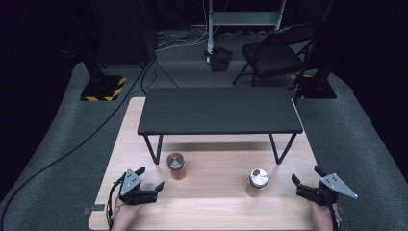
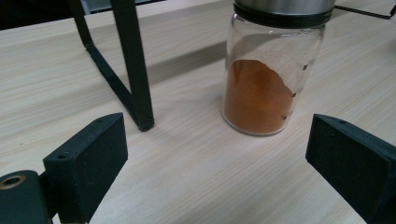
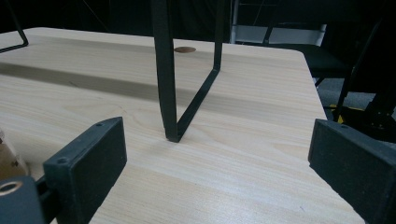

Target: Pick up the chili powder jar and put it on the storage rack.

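Two glass jars with metal lids stand on the wooden table [image 1: 211, 202]. The left jar [image 1: 176, 166] holds orange powder and stands close ahead of my left gripper [image 1: 150, 179], whose jaws are open and empty. In the left gripper view that jar [image 2: 268, 79] stands just beyond the jaws, a little right of centre, apart from them. The right jar [image 1: 258, 180] holds a paler brown powder. My right gripper [image 1: 306, 177] is open and empty near the table's right front edge, to the right of that jar.
A low black shelf [image 1: 219, 109] on thin metal legs spans the back half of the table. One leg [image 2: 135, 65] stands left of the orange jar; another leg [image 3: 169, 74] rises ahead of the right gripper. A folding chair [image 1: 279, 53] and cables lie beyond the table.
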Demonstrator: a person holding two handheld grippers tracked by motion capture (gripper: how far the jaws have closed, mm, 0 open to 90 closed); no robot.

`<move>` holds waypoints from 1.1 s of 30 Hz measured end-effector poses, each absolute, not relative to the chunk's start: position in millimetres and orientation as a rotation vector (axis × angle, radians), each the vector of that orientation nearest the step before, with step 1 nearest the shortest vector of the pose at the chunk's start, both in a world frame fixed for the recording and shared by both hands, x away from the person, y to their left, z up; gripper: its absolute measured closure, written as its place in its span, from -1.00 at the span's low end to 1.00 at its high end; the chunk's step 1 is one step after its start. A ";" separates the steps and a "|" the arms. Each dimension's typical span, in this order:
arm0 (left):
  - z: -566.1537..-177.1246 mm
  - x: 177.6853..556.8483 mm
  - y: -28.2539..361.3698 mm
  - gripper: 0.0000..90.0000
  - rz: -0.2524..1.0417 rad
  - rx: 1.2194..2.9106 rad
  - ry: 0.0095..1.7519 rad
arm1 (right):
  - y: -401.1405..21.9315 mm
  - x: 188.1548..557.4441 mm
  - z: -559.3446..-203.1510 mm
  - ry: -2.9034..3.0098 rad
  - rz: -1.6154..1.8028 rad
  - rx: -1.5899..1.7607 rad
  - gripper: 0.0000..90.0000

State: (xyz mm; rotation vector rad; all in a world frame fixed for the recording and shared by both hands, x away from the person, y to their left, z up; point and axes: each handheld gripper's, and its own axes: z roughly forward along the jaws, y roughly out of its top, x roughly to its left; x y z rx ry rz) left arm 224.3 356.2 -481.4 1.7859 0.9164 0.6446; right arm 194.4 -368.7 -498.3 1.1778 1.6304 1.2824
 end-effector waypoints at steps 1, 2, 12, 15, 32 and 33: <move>-481.4 224.3 356.2 -0.88 0.645 1.786 0.916 | -368.6 194.4 -498.3 1.630 1.282 1.178 -0.92; -481.0 224.9 354.6 -0.88 0.641 1.792 0.909 | -368.7 194.4 -498.4 1.630 1.283 1.178 -0.92; -479.6 228.9 346.7 -0.88 0.623 1.812 0.887 | -368.4 194.5 -497.9 1.632 1.282 1.180 -0.92; -479.2 230.9 342.7 -0.88 0.625 1.819 0.879 | -368.7 194.4 -498.3 1.630 1.283 1.178 -0.92; -478.6 237.6 331.9 -0.88 0.620 1.824 0.874 | -367.8 195.0 -497.7 1.638 1.282 1.176 -0.92; -478.6 237.8 331.8 -0.88 0.620 1.824 0.874 | -367.6 195.1 -497.6 1.638 1.282 1.177 -0.92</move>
